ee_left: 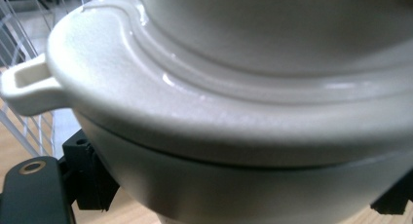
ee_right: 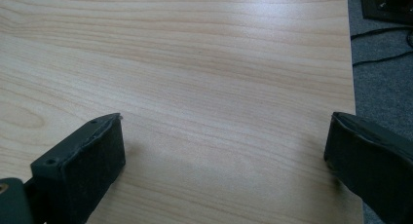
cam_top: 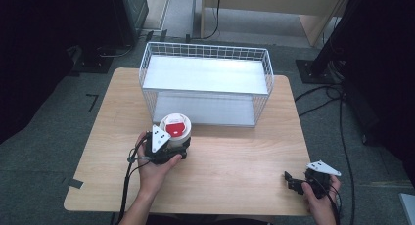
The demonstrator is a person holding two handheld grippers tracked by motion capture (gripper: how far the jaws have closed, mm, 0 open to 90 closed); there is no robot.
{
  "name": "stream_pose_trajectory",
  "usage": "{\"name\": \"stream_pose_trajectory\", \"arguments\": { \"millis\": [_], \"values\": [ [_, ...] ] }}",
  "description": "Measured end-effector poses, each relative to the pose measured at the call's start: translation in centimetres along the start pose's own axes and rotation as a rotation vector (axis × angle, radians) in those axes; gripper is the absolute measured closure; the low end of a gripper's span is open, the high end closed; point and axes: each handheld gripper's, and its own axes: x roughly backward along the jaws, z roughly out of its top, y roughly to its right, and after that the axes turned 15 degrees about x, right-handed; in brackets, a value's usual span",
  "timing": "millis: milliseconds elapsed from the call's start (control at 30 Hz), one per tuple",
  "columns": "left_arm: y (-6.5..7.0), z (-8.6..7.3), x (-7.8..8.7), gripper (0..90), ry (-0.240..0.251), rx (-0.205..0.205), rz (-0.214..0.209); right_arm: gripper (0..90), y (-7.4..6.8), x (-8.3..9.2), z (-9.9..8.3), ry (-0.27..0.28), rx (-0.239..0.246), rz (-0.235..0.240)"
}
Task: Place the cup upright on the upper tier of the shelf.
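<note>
A white lidded cup (cam_top: 175, 129) with a red label on its lid stands on the wooden table (cam_top: 235, 161), just in front of a white wire basket (cam_top: 205, 50). My left gripper (cam_top: 177, 146) is shut on the cup's side from the near side. In the left gripper view the cream cup (ee_left: 234, 112) with its lid tab sits very close between the black jaws of that gripper (ee_left: 238, 195). My right gripper (cam_top: 292, 181) rests low near the table's front right corner. It is open (ee_right: 224, 151), with bare wood between its fingers (ee_right: 92, 156).
The wire basket holds white panels and takes up the back middle of the table; its wires (ee_left: 24, 131) are just left of the cup. The table's right edge (ee_right: 351, 87) runs close to my right gripper. Cables and dark stands lie on the grey floor around.
</note>
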Motion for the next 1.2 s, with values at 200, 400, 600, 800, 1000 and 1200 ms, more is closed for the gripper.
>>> {"name": "stream_pose_trajectory", "arguments": {
  "millis": [200,400,600,800,1000,1200],
  "values": [
    [0.1,1.5,0.1,10.2,0.028,-0.013,0.002,1.2,0.0,0.0,0.0,0.0,0.001,0.0],
    [0.3,2.9,0.2,10.2,0.05,-0.027,-0.001,1.2,0.0,0.0,0.0,-0.001,0.0,0.001],
    [0.8,4.8,0.4,10.3,0.079,-0.025,-0.021,1.2,0.0,0.0,0.0,-0.001,0.003,0.001],
    [1.1,6.2,0.4,10.3,0.093,-0.043,-0.021,1.2,0.0,0.0,0.0,0.0,0.002,0.001],
    [1.5,8.5,0.7,10.4,0.129,-0.057,-0.032,1.2,0.0,0.0,0.0,0.0,0.001,0.001],
    [1.9,10.1,0.7,10.3,0.154,-0.077,-0.036,1.2,0.0,0.0,0.0,0.001,0.001,0.002]
  ]
}}
